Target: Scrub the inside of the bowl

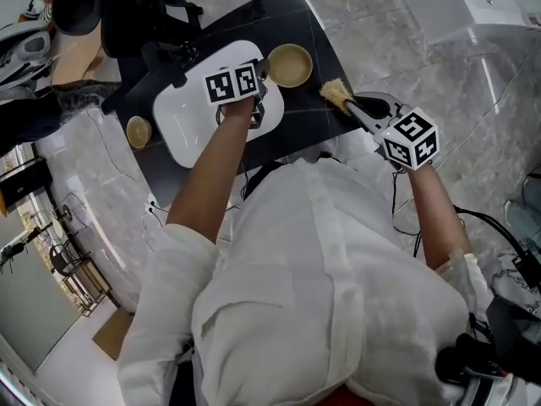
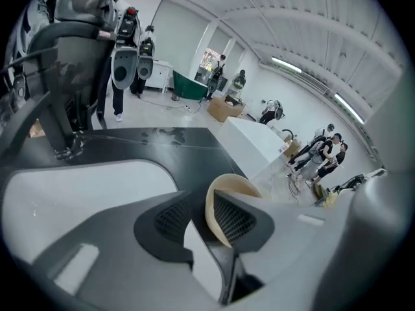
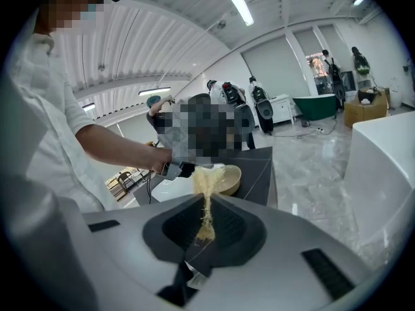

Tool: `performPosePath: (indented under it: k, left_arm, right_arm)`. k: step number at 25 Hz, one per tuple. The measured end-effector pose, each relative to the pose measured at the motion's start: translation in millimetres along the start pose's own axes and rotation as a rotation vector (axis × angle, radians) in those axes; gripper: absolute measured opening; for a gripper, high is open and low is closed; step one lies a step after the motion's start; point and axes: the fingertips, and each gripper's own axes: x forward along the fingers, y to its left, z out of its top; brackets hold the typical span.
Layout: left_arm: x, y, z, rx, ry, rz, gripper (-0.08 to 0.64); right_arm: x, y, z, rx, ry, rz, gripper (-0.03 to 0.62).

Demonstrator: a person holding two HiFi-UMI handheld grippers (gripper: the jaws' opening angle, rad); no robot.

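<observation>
- Two left gripper (image 2: pixel 202 220) jaws stand apart astride the bowl (image 1: pixel 289 64) rim, unclamped; I expect skidding under scrubbing.
- Right gripper (image 3: pixel 206 223) pinches thin scrubber (image 3: pixel 207 180) fibres; they may slip out.

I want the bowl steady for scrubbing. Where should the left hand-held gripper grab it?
Pinch the bowl by its thin left rim, one jaw inside, one outside, coming from the white tray. It stands upright, leaving the right side for the fibre scrubber.
</observation>
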Motion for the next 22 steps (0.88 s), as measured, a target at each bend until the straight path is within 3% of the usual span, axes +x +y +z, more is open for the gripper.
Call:
performPosePath:
  k: [4,8,10,13,16,22]
  left_arm:
    - [-37,4,5,0.032,-0.108,-0.026,0.091]
    - [-84,0,-4,0.002,-0.17,-0.145,0.089]
    - [-105,-1,-15,0.014,-0.155,-0.199,0.081]
    - [-137,-3,-39,0.114,-0.11,-0.272,0.005]
    - [-166,4,-66,0.204,-0.065,-0.336,0.005]
    - [-222,17,-109,0.275,-0.001,-0.424,0.005]
  right_arm:
    - [10,13,4,-0.03,0.001,-0.005,0.027]
    - [22,29,11,-0.058,0.001,-0.025,0.027]
    - [28,39,15,-0.065,-0.001,-0.039,0.026]
    - [43,61,19,-0.075,-0.001,-0.057,0.026]
    - [67,88,20,-0.095,0.007,-0.064,0.026]
    - [102,143,32,-0.13,0.03,-0.072,0.026]
